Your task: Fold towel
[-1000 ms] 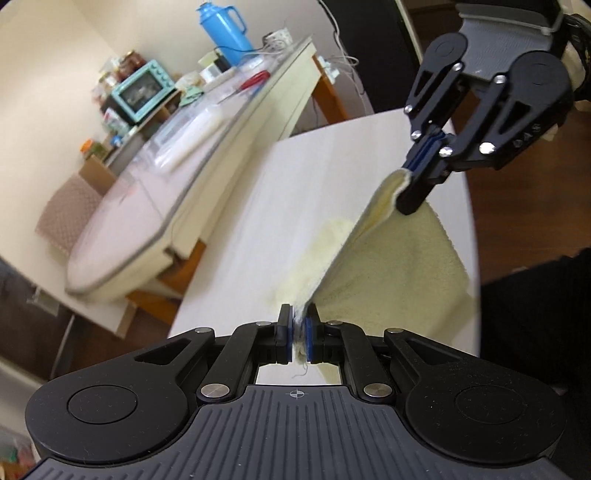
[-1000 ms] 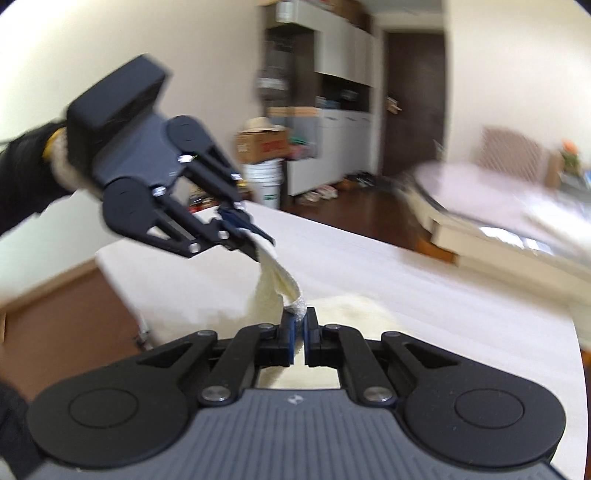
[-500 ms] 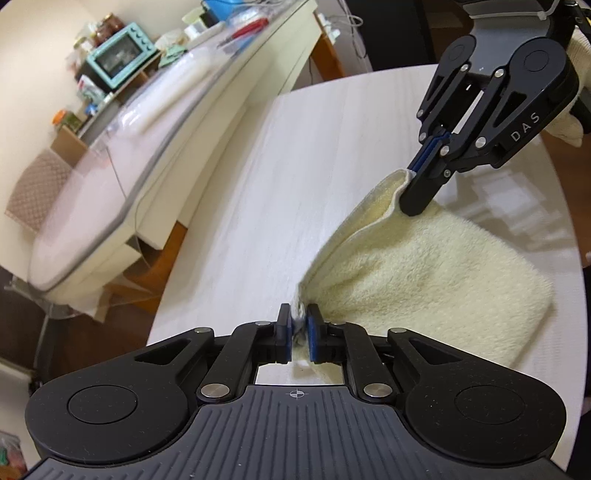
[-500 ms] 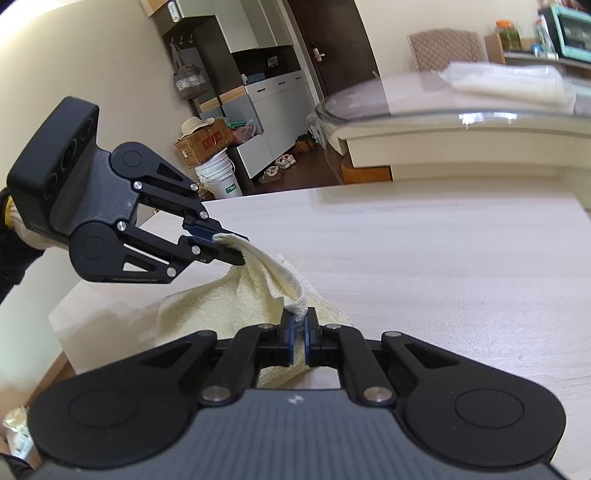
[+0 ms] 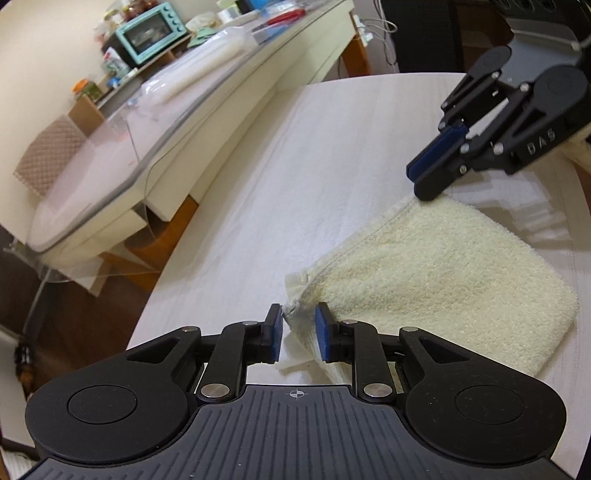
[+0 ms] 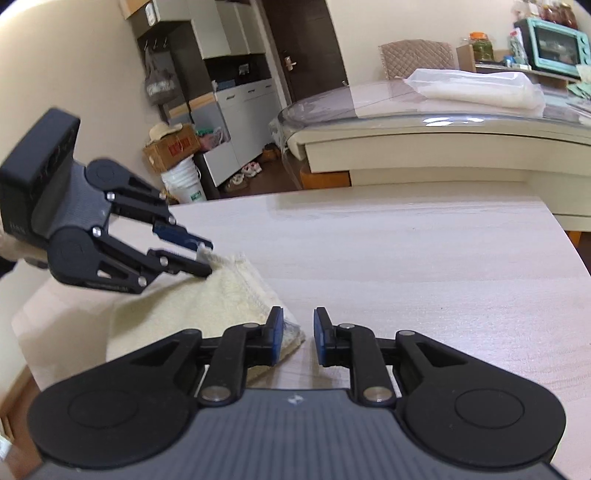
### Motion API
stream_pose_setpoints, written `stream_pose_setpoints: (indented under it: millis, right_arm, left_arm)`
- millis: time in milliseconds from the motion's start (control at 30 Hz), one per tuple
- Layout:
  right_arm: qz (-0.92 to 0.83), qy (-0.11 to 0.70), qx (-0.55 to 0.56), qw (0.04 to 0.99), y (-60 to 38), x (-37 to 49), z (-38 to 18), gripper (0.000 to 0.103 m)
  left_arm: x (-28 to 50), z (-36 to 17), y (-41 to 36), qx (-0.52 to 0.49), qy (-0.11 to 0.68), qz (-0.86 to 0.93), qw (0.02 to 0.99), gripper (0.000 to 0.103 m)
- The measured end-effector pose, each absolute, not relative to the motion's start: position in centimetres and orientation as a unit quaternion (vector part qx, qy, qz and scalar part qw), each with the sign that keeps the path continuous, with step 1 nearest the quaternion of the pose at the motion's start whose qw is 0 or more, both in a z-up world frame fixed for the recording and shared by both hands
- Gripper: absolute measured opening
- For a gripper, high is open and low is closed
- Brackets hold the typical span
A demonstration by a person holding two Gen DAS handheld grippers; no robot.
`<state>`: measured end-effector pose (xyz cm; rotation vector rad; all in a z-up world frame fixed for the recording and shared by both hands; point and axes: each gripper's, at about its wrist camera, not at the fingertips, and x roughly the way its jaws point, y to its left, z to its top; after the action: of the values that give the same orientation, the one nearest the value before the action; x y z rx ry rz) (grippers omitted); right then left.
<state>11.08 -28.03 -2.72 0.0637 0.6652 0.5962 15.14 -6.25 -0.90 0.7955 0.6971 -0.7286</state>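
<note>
Left wrist view
- Towel (image 5: 436, 273): we find it pale yellow, folded over, lying flat on the light wood table (image 5: 295, 166) towards the near right edge.
- Left gripper (image 5: 298, 334): we note its jaws narrowly apart and opening; the near corner of the towel sits between the blue pads, which no longer pinch it.
- Right gripper (image 5: 424, 182): we see it at the towel's far corner, tip just above or touching the hem; jaws slightly parted and opening, no cloth clamped.
- Surroundings: a glass-topped counter (image 5: 122, 155) stands beyond the table, with a teal toaster oven (image 5: 151, 31) at its far end.

Right wrist view
- Right gripper (image 6: 298, 334): we record a narrow gap, widening; the towel (image 6: 207, 306) corner lies against the left pad, the right pad stands clear over bare table (image 6: 406, 251).
- Left gripper (image 6: 207, 258): we see it at the towel's other corner, fingers a little apart, the hem between the tips.
- Background: white bucket (image 6: 184, 186), cardboard box (image 6: 171, 149).
</note>
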Motion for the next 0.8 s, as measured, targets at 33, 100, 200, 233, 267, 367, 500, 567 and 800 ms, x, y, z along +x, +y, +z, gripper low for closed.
stream_pose_setpoints:
  millis: [33, 100, 200, 233, 267, 367, 500, 567, 800]
  right_arm:
    - [0.288, 0.32, 0.022, 0.902, -27.83, 10.9, -2.77, 0.023]
    - [0.289, 0.318, 0.016, 0.903, -27.67, 10.76, -2.81, 0.023]
    - [0.286, 0.317, 0.016, 0.904, -27.79, 10.81, -2.92, 0.028]
    - [0.286, 0.316, 0.016, 0.904, -27.86, 10.78, -2.94, 0.029]
    - [0.287, 0.315, 0.015, 0.905, -27.86, 10.73, -2.95, 0.029]
    - [0.286, 0.312, 0.008, 0.906, -27.67, 10.6, -3.03, 0.034]
    - [0.289, 0.312, 0.006, 0.905, -27.74, 10.55, -3.09, 0.034]
    - [0.289, 0.311, 0.013, 0.905, -27.96, 10.58, -3.12, 0.035]
    - [0.29, 0.315, 0.019, 0.904, -28.32, 10.77, -3.19, 0.039]
  left_arm:
    - [15.09, -0.88, -6.21, 0.37, 0.325, -0.339, 0.802, 0.023]
    - [15.07, -0.88, -6.18, 0.366, 0.325, -0.338, 0.803, 0.023]
    - [15.13, -0.89, -6.11, 0.359, 0.327, -0.337, 0.807, 0.024]
    - [15.15, -0.89, -6.08, 0.356, 0.328, -0.336, 0.808, 0.024]
    - [15.18, -0.87, -6.05, 0.353, 0.33, -0.336, 0.809, 0.024]
    - [15.29, -0.82, -5.99, 0.345, 0.335, -0.333, 0.811, 0.024]
    - [15.24, -0.83, -5.96, 0.342, 0.336, -0.331, 0.813, 0.026]
    - [15.22, -0.86, -5.95, 0.34, 0.336, -0.33, 0.814, 0.026]
    - [15.18, -0.84, -5.63, 0.329, 0.332, -0.319, 0.824, 0.035]
